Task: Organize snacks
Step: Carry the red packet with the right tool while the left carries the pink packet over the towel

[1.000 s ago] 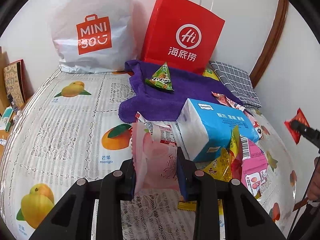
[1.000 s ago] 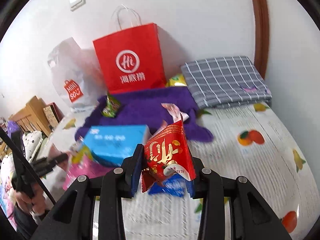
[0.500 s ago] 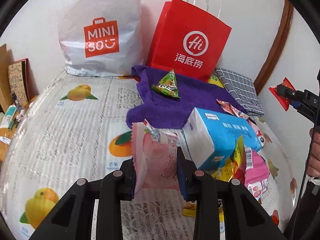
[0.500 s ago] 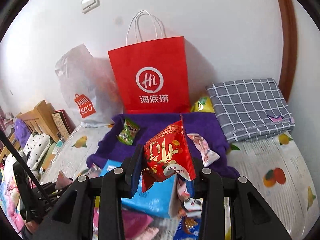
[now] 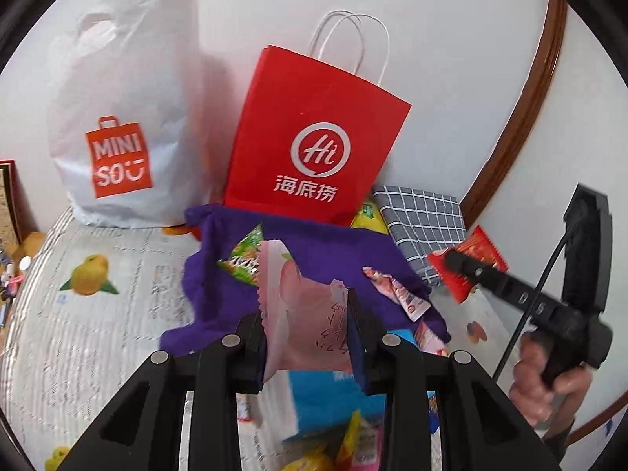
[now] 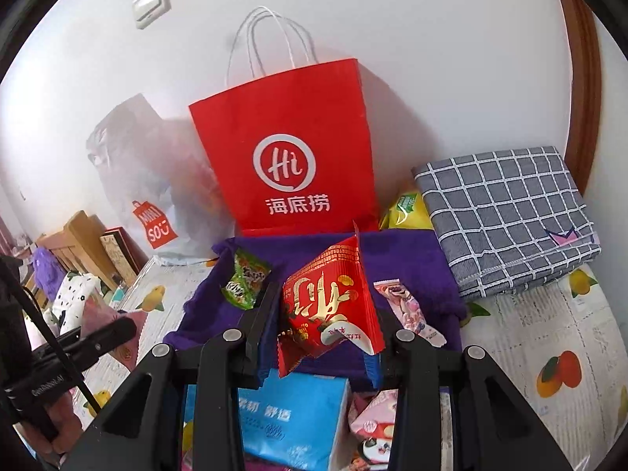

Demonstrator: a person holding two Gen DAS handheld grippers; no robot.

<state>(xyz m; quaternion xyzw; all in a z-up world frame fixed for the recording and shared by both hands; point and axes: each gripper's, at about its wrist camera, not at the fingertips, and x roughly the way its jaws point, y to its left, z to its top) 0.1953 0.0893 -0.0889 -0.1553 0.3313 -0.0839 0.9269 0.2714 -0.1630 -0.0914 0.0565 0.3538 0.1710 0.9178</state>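
The white plastic MINISO shopping bag (image 5: 121, 125) stands at your 10 o'clock against the wall, top bunched; contents can't be told. The red paper Hi bag with white rope handles (image 5: 314, 145) stands upright at 12 o'clock, opening hidden from both views, contents unknown. The purple fleece towel (image 6: 408, 263) is spread just in front of it, touching its base. On the towel: a green triangular snack packet (image 6: 245, 278) at 11 o'clock and a pink bear-print wrapper (image 6: 408, 308) at 1 o'clock in the right wrist view. The grey checked folded cloth (image 6: 506, 216) lies at 2 o'clock, a yellow packet (image 6: 406, 210) wedged between it and the red bag. Below both grippers, a light-blue tissue pack (image 6: 290, 420) lies among loose snack packets on the fruit-print tablecloth (image 5: 98, 314).

Your left gripper (image 5: 308, 333) is clamped on a pale pink translucent pastry wrapper with a zigzag edge (image 5: 302, 314), held upright above the towel's near edge. Your right gripper (image 6: 325, 325) is clamped on a shiny red foil snack packet with gold lettering (image 6: 327, 306), crinkled, tilted, raised over the towel facing the red bag.
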